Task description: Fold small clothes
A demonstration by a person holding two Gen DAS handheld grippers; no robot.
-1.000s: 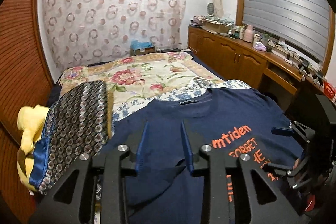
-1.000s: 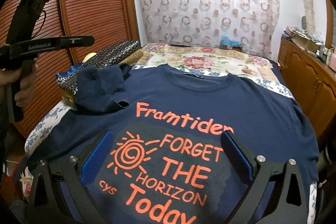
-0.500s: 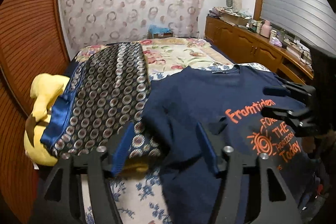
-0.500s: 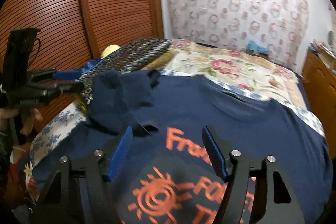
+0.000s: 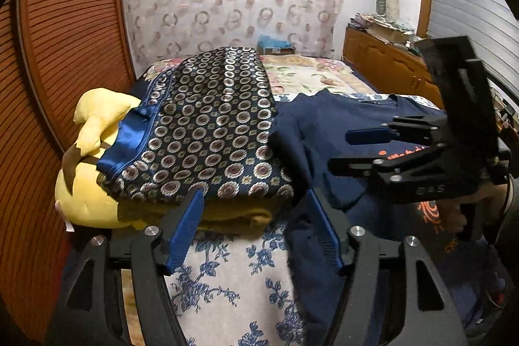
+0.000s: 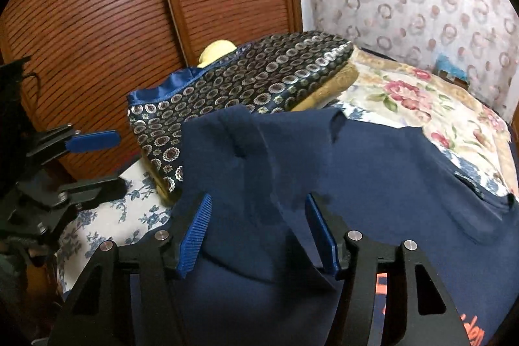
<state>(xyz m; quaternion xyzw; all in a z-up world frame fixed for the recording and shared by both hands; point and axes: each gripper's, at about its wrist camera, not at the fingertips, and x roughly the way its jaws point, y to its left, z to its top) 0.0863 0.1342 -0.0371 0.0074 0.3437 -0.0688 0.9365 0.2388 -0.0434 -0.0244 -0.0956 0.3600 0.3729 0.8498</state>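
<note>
A navy T-shirt with orange print lies spread on the bed; its left sleeve is folded inward over the body. It also shows in the left wrist view. My left gripper is open and empty above the floral sheet at the shirt's left edge. My right gripper is open and empty just above the folded sleeve. Each gripper shows in the other's view: the right one, the left one.
A folded dark patterned cloth on a mustard one lies left of the shirt, beside a yellow plush toy. A wooden slatted wardrobe stands on the left, a wooden cabinet on the right. The floral quilt covers the far bed.
Both grippers swung left. The left gripper opened and left the sleeve it had carried over the shirt. The right gripper moved from the printed chest to the folded sleeve.
</note>
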